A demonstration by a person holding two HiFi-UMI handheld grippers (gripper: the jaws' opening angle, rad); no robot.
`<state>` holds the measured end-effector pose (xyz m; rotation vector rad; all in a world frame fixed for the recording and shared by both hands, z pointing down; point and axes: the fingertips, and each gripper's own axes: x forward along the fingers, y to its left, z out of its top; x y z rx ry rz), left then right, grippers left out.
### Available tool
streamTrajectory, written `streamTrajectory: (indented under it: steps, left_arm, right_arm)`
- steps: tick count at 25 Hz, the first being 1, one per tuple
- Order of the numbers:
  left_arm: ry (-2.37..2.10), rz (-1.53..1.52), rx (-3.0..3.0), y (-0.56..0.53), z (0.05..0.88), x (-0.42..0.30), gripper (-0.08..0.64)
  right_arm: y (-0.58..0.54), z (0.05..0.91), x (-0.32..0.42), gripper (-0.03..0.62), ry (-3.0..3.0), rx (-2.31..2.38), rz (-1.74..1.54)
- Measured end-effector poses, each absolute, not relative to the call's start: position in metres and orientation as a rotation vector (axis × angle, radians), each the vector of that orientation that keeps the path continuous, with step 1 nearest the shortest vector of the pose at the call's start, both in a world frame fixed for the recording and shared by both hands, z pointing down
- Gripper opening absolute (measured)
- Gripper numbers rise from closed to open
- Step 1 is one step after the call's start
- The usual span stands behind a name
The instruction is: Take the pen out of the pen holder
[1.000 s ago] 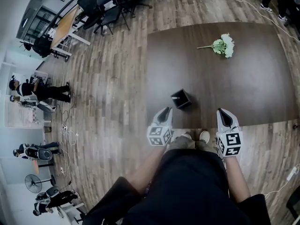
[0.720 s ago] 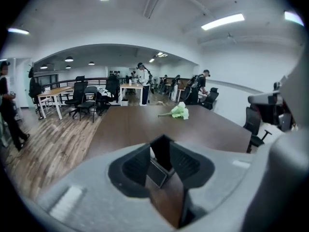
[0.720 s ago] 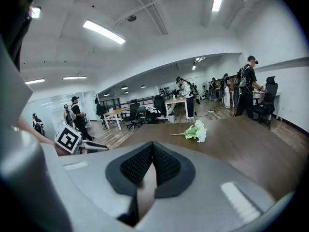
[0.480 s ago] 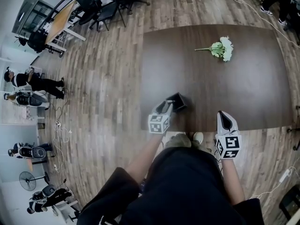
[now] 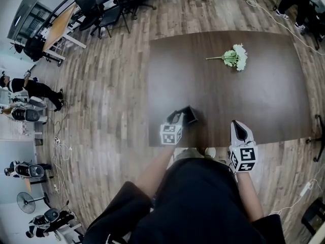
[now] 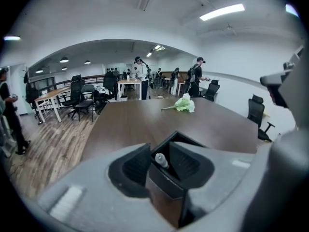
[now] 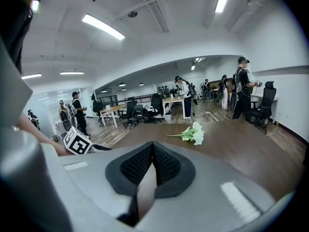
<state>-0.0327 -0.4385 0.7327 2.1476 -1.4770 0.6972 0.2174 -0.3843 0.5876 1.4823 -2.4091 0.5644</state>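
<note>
A black square pen holder (image 5: 189,115) stands near the front edge of the dark brown table (image 5: 254,95). My left gripper (image 5: 179,117) has its tips at the holder's near side. In the left gripper view the jaws (image 6: 159,149) straddle the holder's near corner (image 6: 166,182), and the pale end of a pen (image 6: 161,160) sticks up between the pads with a gap on each side. These jaws have just been closing. My right gripper (image 5: 237,129) hovers over the table's front edge, shut with nothing in it (image 7: 153,146).
A bunch of white flowers with green stems (image 5: 234,57) lies at the far side of the table. Wooden floor surrounds the table; office chairs and desks (image 5: 101,4) stand at the far left, and people stand along the room's left side.
The left gripper has moved forward and down from short of the table edge to the pen holder. The right gripper has stayed by the front edge.
</note>
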Motion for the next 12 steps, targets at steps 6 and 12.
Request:
streamTrajectory:
  steps: [6, 12]
  left_arm:
    - [-1.490, 0.699, 2.165, -0.436, 0.731, -0.037, 0.106]
    - [-1.449, 0.695, 2.208, -0.435, 0.728, -0.037, 0.061]
  right_arm:
    - [-0.382, 0.589, 0.208, 0.003, -2.388, 1.495, 0.592]
    - [-0.387, 0.579, 0.193, 0.003, -2.397, 1.493, 0.609]
